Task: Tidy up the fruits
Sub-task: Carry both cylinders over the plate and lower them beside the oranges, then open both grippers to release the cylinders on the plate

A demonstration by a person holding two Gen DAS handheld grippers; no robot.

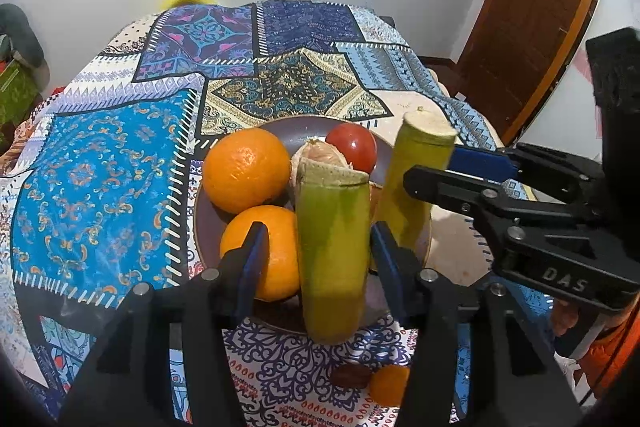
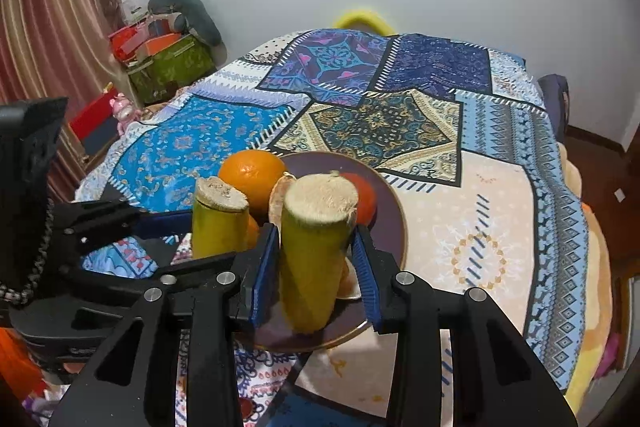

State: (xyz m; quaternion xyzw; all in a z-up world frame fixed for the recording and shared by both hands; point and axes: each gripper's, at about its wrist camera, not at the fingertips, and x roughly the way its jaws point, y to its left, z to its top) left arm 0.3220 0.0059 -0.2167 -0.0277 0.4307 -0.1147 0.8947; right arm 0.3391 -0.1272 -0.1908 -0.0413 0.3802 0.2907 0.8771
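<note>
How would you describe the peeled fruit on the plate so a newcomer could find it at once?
Start at the dark round plate on the patchwork cloth. The peeled citrus sits near its middle, between an orange and the red tomato. It alone is pale and skinless with visible segments, unlike its glossy neighbours.

The tablecloth (image 2: 472,211) has blue, navy and cream patchwork patterns. The plate (image 1: 288,131) is dark purple; the oranges (image 1: 246,169) are bright orange, the cane pieces (image 1: 334,259) yellow-green.
</note>
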